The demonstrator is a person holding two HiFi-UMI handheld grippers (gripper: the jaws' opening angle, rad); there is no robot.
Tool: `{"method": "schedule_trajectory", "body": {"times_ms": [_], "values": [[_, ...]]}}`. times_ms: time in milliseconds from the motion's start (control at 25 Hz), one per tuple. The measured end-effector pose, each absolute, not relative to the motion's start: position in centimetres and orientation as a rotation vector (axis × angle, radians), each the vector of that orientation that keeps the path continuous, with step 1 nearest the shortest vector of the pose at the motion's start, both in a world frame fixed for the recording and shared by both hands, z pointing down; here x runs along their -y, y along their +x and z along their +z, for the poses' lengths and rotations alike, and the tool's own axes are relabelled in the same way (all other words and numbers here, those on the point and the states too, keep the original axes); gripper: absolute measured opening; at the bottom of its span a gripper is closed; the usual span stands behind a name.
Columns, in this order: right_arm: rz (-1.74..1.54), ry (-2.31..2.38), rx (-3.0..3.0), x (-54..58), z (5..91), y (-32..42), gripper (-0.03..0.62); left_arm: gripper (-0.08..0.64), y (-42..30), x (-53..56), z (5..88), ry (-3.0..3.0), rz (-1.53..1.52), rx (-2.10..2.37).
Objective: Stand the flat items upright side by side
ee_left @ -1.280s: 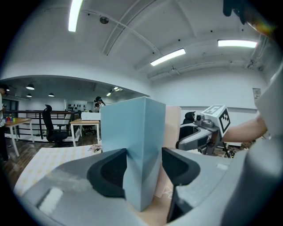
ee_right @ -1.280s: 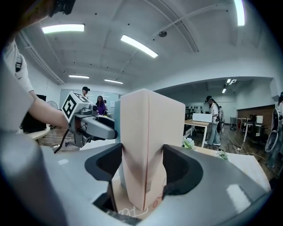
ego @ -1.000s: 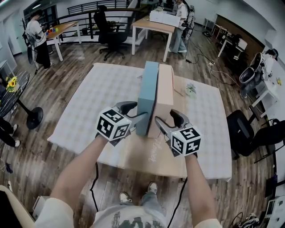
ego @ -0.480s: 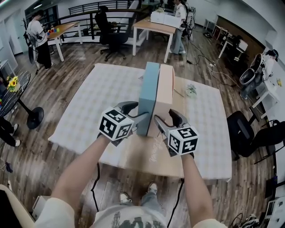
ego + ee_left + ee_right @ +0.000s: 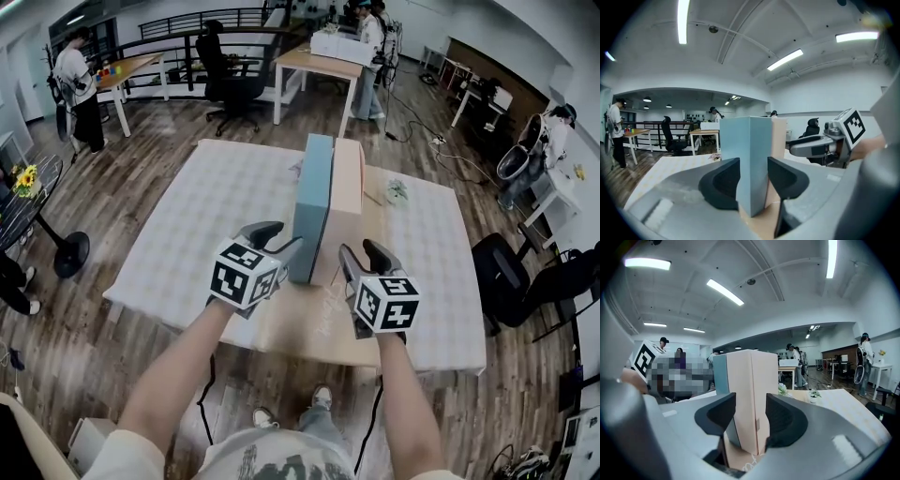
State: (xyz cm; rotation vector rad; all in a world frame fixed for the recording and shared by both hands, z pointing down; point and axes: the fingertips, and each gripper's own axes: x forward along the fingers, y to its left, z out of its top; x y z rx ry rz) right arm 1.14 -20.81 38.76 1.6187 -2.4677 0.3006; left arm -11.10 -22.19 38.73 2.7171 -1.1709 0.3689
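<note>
The blue box point(image 5: 314, 202) and the pink box point(image 5: 345, 206) stand upright on the surface point(image 5: 187, 225), touching side by side, with their long axes running away from me. Each near end lies just ahead of a gripper — the left hand-held gripper point(image 5: 279, 242) faces blue, the right hand-held gripper point(image 5: 361, 255) faces pink. Both sets of jaws have just been closing but are still apart, with nothing pinched.

Boxes, two: one blue box point(image 5: 312, 202) and one pink box point(image 5: 344, 211), both just ahead of the claws; claws, two: left claw point(image 5: 281, 242), right claw point(image 5: 361, 255); tan sheet point(image 5: 309, 328), one, beneath both claws; checked cloth point(image 5: 216, 197), one, beyond the left claw.
</note>
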Motion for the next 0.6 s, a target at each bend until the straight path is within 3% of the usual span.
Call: {"method": "schedule_trajectory", "body": {"times_ms": [600], "values": [[0.259,1.768,2.387,16.1,36.4,2.9,0.001,0.006,-14.5,18.9,37.2,2.697,0.331,1.297]]}}
